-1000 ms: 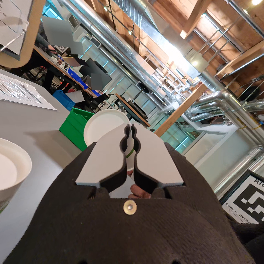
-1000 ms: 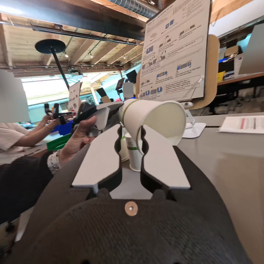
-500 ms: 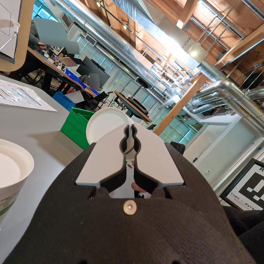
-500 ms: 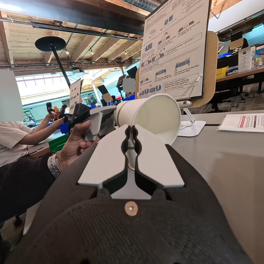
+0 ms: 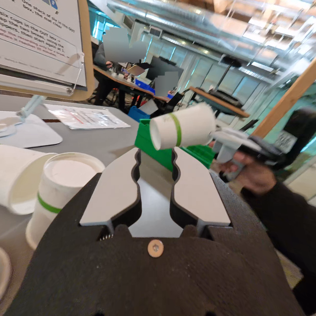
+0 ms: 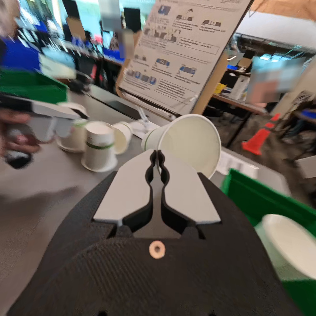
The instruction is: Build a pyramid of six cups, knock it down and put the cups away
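Observation:
My right gripper point(image 6: 156, 152) is shut on the rim of a white paper cup with a green band point(image 6: 188, 145) and holds it on its side in the air. The left wrist view shows that cup point(image 5: 181, 130) and the right gripper point(image 5: 222, 136) ahead and to the right. My left gripper point(image 5: 155, 152) is open and empty, just below the cup's base and apart from it. It shows blurred at the left of the right wrist view point(image 6: 75, 114). An upside-down cup point(image 5: 68, 179) stands on the grey table point(image 5: 95, 143) left of my left gripper.
A cup lies on its side point(image 5: 17, 177) next to the upside-down cup point(image 6: 99, 147). A green bin point(image 6: 266, 203) at lower right holds a white cup point(image 6: 290, 248). Another green bin point(image 5: 153, 147) lies ahead. An instruction board on a stand point(image 6: 179, 51) stands behind.
My left gripper has let go of the cup's base, opened and swung down toward the table. My right gripper closed on the cup's rim and carried it off to the right.

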